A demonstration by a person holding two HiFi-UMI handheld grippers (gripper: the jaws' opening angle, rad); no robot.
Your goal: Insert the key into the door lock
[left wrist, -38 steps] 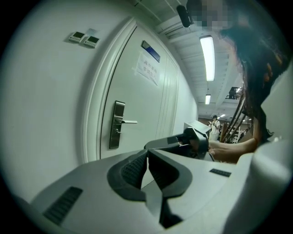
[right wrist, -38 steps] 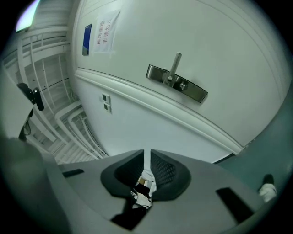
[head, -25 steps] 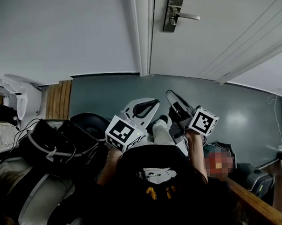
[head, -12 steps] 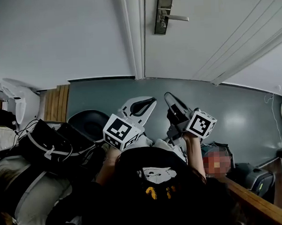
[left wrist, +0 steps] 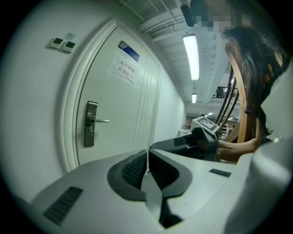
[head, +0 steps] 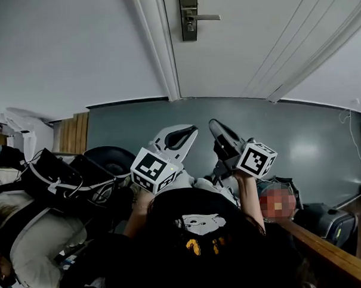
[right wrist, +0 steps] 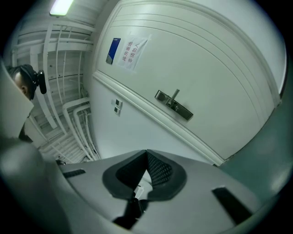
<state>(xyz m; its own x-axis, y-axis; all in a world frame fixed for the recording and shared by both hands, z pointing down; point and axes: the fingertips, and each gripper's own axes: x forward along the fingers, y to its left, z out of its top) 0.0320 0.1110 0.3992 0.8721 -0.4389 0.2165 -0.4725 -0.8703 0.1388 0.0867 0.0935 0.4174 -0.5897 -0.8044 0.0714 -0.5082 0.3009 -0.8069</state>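
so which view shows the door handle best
The left gripper view: the door handle stands upright, plate and lever clear. The head view has it small at the top edge; the right gripper view shows it tilted.

Grey-green floor (head: 287,127) — a slatted wooden panel (head: 72,134) and black bags (head: 56,178) at left.

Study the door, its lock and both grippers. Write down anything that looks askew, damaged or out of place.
Nothing looks damaged. The door is shut and its handle sits level. One oddity: the left gripper and right gripper both have jaws closed together, and no key shows in either.
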